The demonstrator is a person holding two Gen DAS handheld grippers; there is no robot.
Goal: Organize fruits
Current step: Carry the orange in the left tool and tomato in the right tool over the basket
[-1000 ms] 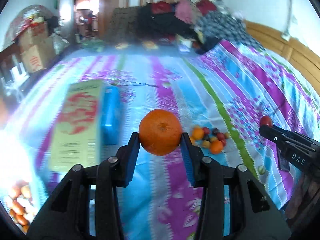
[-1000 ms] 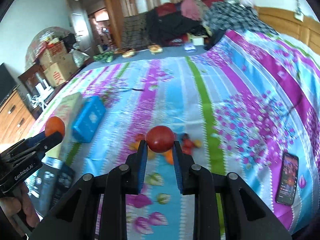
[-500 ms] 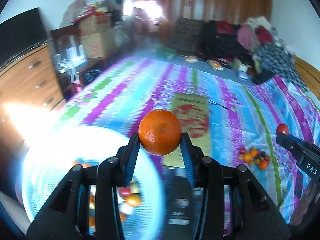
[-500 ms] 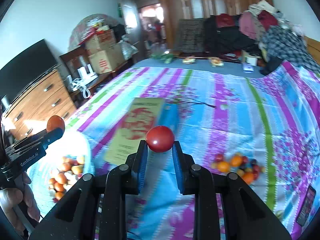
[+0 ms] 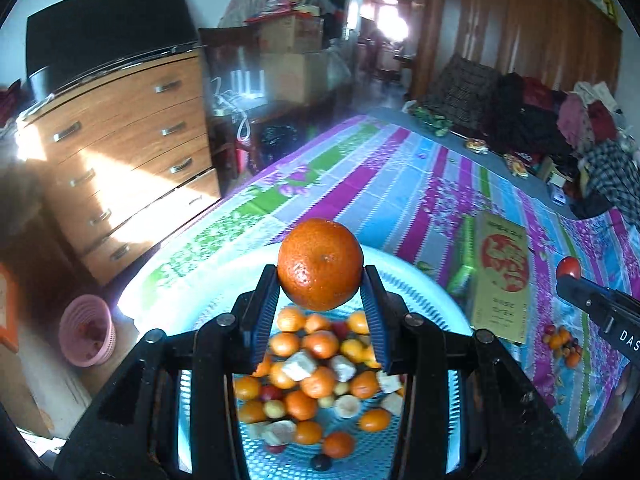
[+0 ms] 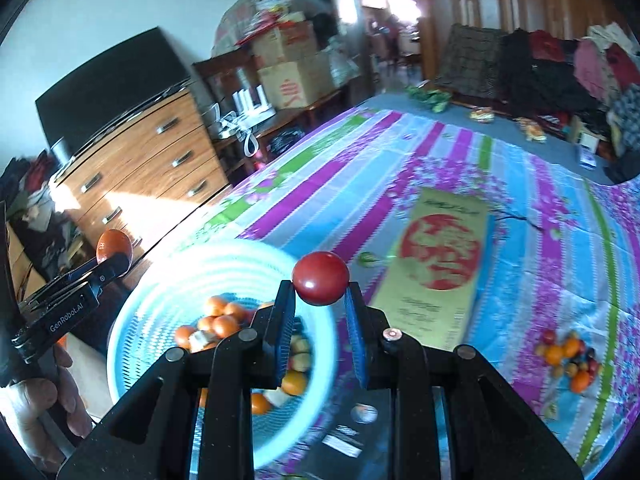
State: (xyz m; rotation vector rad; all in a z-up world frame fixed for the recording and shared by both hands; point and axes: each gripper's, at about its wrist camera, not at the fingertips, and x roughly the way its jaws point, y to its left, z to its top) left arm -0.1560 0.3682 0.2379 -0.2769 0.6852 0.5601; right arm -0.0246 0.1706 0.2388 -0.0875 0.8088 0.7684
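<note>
My left gripper is shut on an orange and holds it over the light blue basket, which holds several oranges and pale fruit pieces. My right gripper is shut on a small red tomato at the right rim of the basket. The left gripper with its orange shows at the left of the right wrist view. The right gripper's tip with the tomato shows at the right of the left wrist view. A small pile of loose fruit lies on the bedspread; it also shows in the left wrist view.
A flat yellow box lies on the striped bedspread beyond the basket. A wooden dresser stands left of the bed. A pink basket sits on the floor. Clothes are piled at the far end.
Both grippers have swung left from the loose fruit pile to the blue basket, each still holding its fruit. The left gripper now hangs over the basket's inside.
</note>
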